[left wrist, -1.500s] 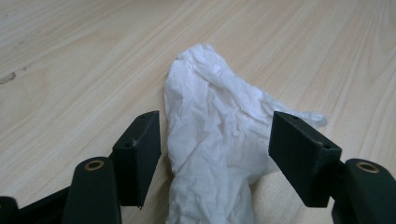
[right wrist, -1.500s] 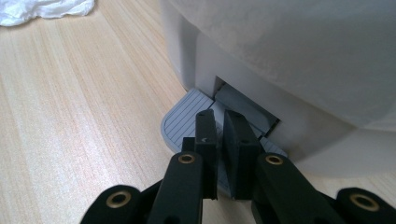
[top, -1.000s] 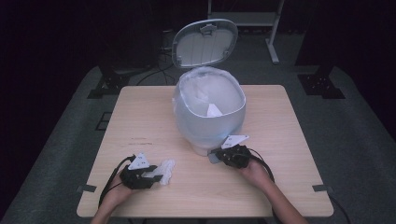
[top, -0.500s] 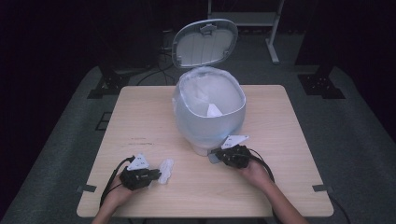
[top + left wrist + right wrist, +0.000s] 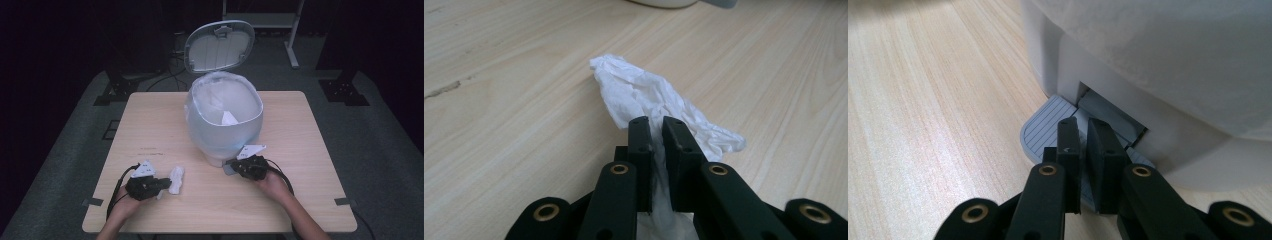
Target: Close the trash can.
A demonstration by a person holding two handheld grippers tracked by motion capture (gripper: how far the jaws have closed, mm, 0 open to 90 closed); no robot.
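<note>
The left gripper (image 5: 653, 131) pinches the crumpled tissue (image 5: 644, 95) at lower left, ready to bin it, while the closed right gripper (image 5: 1085, 131) presses the pedal (image 5: 1048, 127), holding the bin's lid (image 5: 219, 45) open.

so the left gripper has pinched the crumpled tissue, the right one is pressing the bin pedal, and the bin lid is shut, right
Not quite: the high view shows the bin lid standing open. The left gripper does pinch the crumpled tissue, and the right gripper is on the bin pedal.
</note>
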